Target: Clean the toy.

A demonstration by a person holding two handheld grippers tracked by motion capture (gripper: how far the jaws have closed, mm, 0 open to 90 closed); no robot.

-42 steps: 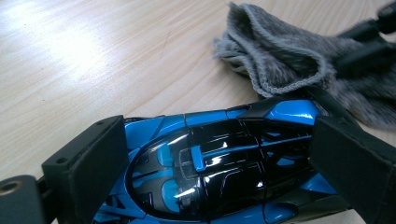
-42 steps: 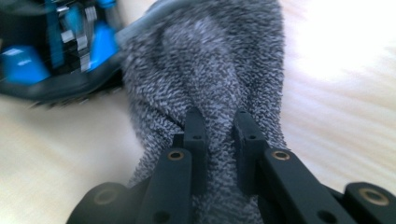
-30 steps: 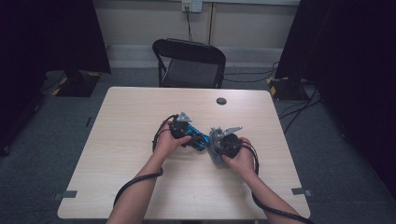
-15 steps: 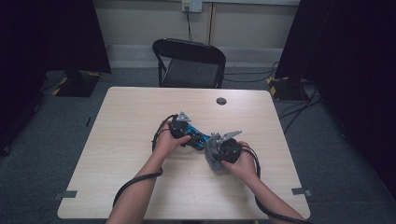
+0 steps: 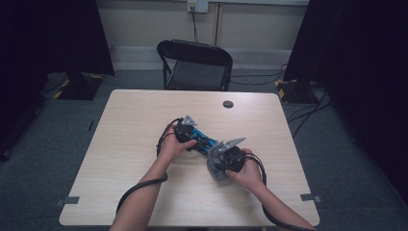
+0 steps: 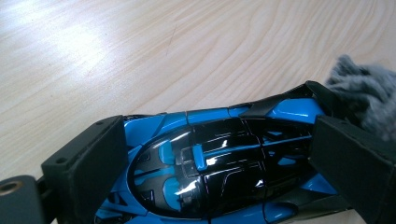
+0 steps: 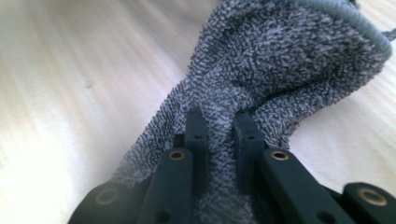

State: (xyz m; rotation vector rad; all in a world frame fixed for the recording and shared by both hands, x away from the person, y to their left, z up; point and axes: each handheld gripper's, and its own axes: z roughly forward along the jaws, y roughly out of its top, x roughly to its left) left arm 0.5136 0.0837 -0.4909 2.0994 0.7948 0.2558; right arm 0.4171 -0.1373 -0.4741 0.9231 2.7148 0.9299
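Terry cloth pinch: right gripper has its jaws squeezed tight on a bunched fold of the grey cloth, which fans out past the tips toward 1 o'clock in the right gripper view.
Blue-and-black clamp: left gripper is closed across the toy car, one jaw on each flank, body wedged between them.
Car's long axis: on the table in the high view the toy car runs roughly 10-to-4 o'clock, one end at the left gripper, the other pointing at the right gripper.
The relation that matters: cloth sits at about 4 o'clock from the car, right at its far end. In the left gripper view the grey cloth is touching or just shy of the car's tip at 2 o'clock, can't tell which.
Nearer hand: right hand by far, since it's already carrying the cloth; left hand is just the vise.
Hand pose: both forearms come up from 6 o'clock and angle inward, left wrist cocked toward 1 o'clock, right toward 11.
My guess for next: looks like a wipe-down, so the cloth would drag along the car toward 10 o'clock while the left holds firm.
Other stuff: small dark disc way off at 12 o'clock on the table, chair behind.
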